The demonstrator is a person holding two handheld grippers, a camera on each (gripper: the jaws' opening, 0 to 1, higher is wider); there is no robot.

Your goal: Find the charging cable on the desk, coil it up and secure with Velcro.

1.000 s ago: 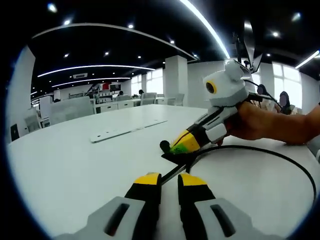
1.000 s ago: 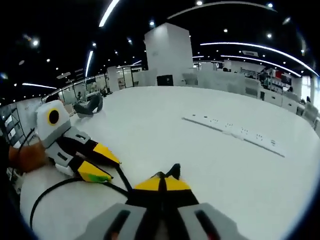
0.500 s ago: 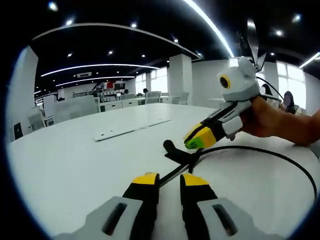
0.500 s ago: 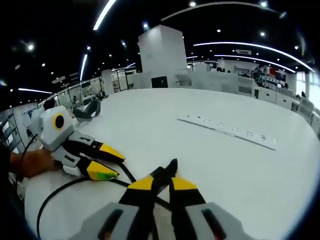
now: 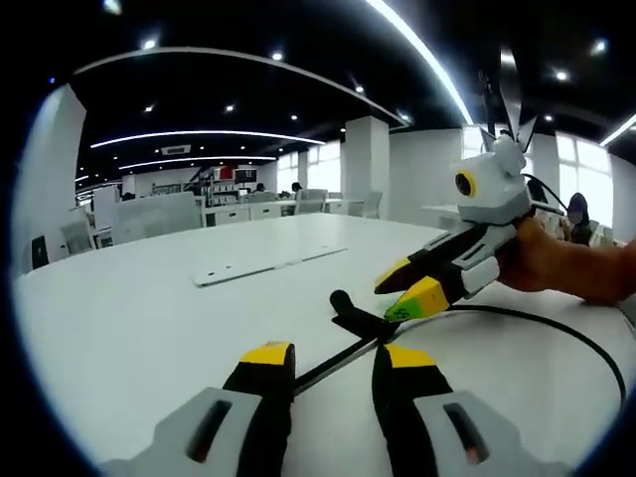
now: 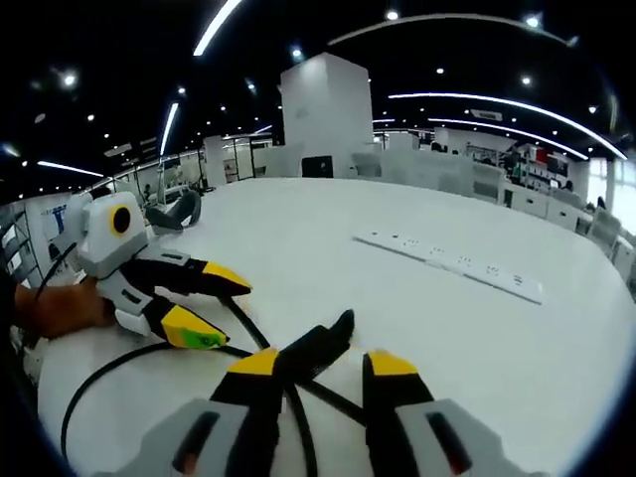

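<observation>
Now both grippers' fingers are spread, released, astride the cable (image 5: pixel 348 350) (image 6: pixel 298 360) lying on the table (image 5: pixel 129 328).

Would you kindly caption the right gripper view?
Open right tool straddling black charging cable on white desk, left tool nearby.

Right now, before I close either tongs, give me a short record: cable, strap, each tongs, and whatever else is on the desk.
cable: black charging cable, looped on the white desk; one run passes between the left tongs' jaws
strap: flat black Velcro tab at the cable end, lying between the right tongs' jaws
left tongs: open, low over the desk
right tongs: open, around the tab, not clamped
other: white power strip lying flat farther along the desk
</observation>
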